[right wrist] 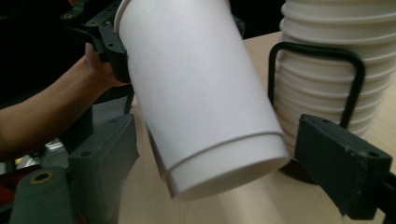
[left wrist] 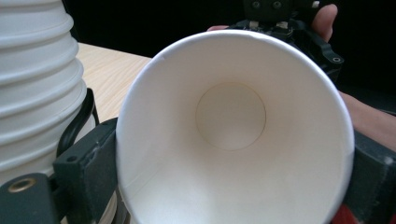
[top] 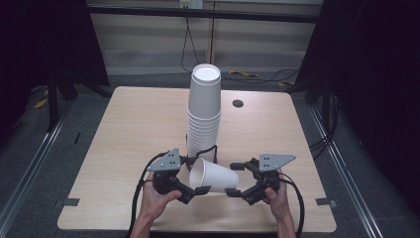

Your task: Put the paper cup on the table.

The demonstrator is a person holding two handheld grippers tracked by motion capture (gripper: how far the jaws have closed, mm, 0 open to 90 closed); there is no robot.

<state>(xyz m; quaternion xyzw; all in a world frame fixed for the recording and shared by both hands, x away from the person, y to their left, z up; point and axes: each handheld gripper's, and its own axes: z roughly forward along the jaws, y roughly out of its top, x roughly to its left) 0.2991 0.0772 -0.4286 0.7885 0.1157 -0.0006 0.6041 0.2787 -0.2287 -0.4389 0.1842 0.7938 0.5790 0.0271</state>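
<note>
My left tool (top: 197,174) gripped the rim of a paper cup (top: 214,176) lying sideways just before the cup stack (top: 204,116) on the worktop (top: 133,129), my right tool (top: 236,179) gaped wide around its base, not touching.

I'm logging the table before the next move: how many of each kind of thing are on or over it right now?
Single white paper cup, held on its side between the grippers: 1
Tall stack of white paper cups, cups in it too close-nested to count: 1
Black wire holder at the stack's base: 1
Hand-held grippers, left gripper and right gripper: 2
Total: 5
</note>
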